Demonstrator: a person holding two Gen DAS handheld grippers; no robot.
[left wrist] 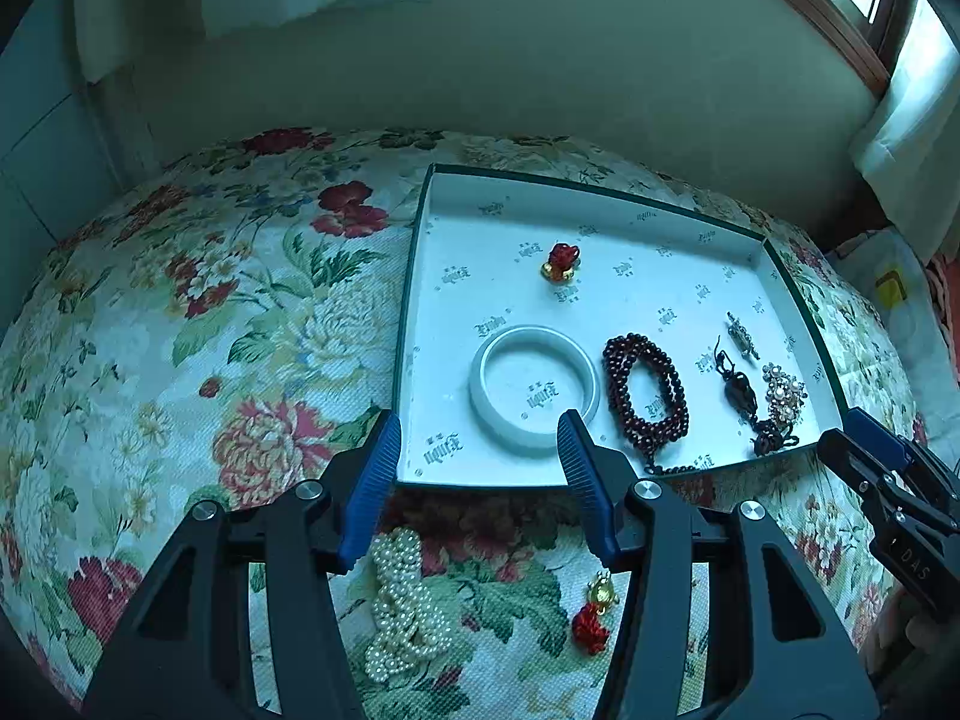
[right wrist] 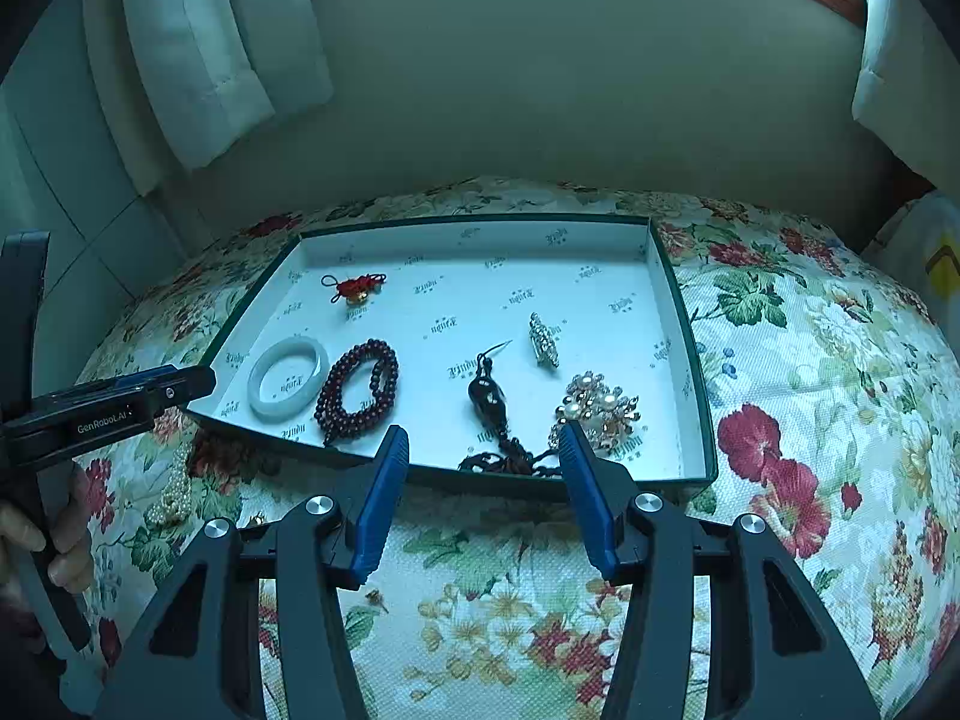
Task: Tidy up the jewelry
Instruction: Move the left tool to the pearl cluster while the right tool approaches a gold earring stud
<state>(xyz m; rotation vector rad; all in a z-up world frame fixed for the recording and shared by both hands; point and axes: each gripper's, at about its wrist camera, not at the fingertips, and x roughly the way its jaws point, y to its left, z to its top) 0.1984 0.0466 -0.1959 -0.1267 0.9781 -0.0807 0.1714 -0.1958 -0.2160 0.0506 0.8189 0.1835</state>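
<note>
A dark-rimmed tray (left wrist: 600, 187) (right wrist: 480, 219) with a white lining lies on the floral cloth. In it are a red knot charm (left wrist: 561, 262) (right wrist: 355, 288), a white bangle (left wrist: 487, 402) (right wrist: 288, 378), a dark red bead bracelet (left wrist: 645, 396) (right wrist: 360, 393), a dark pendant (left wrist: 741, 393) (right wrist: 489, 399), a silver brooch (left wrist: 743, 336) (right wrist: 543, 341) and a pearl brooch (left wrist: 783, 390) (right wrist: 600, 405). A pearl necklace (left wrist: 405, 606) (right wrist: 174, 498) and a second red charm (left wrist: 594, 612) lie on the cloth in front. My left gripper (left wrist: 480, 420) (right wrist: 192, 384) and right gripper (right wrist: 483, 438) (left wrist: 840, 435) hang open above the tray's near edge, both with nothing between their fingers.
The floral cloth (right wrist: 810, 420) spreads wide to the right of the tray and also to its left (left wrist: 210, 330). A wall and curtains (right wrist: 210, 60) stand behind. A small dark item (right wrist: 377, 599) lies on the cloth near the right gripper. A hand (right wrist: 66, 546) holds the left gripper.
</note>
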